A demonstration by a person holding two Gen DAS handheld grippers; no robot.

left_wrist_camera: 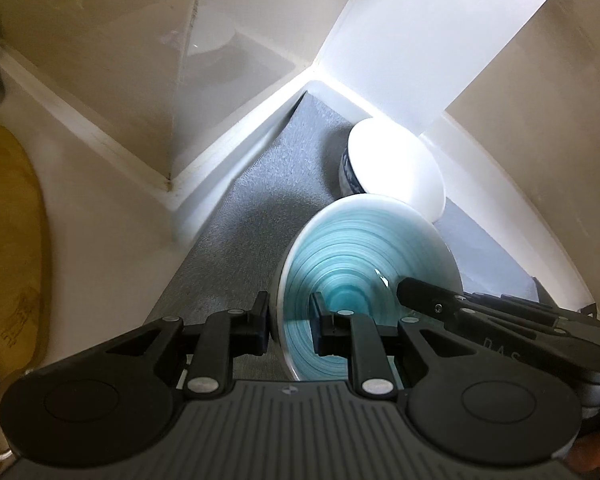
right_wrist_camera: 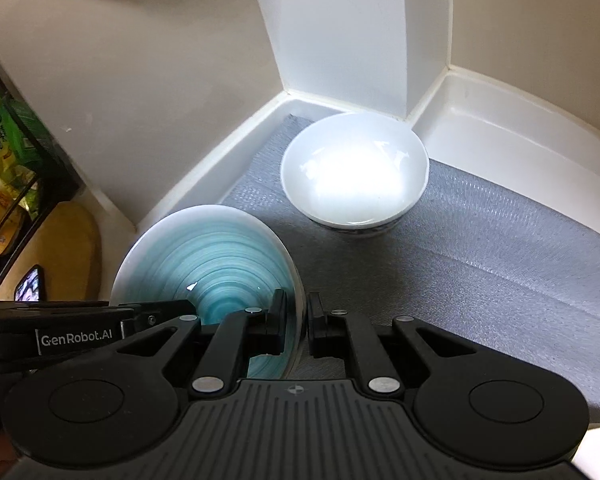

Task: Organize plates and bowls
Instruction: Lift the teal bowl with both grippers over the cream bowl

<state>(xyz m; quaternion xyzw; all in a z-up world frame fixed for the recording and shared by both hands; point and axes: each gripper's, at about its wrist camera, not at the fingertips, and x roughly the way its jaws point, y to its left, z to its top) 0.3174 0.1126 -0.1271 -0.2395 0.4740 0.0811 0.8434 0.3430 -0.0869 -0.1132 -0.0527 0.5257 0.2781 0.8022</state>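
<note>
Both claws, left claw (left_wrist_camera: 290, 326) & right claw (right_wrist_camera: 298, 326), pinch opposite rims of the round teal-swirled glazed ceramic plate (right_wrist_camera: 220, 256), mid-carry; next: set it w/ care near the white ceramic bowl (right_wrist_camera: 354, 168) just ahead.

Teal-swirl bowl (right_wrist_camera: 220, 256) held tilted above grey mat; white bowl (right_wrist_camera: 354, 168) upright in corner.

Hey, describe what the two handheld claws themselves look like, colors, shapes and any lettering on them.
Both are matte black plastic. The left claw and right claw each have two jointed finger linkages with silver rivets, round discs at either side, and a grey ribbed base plate with a small crosshair mark. White "GenRobot.AI" lettering runs along the left claw's side in the right wrist view.
</note>
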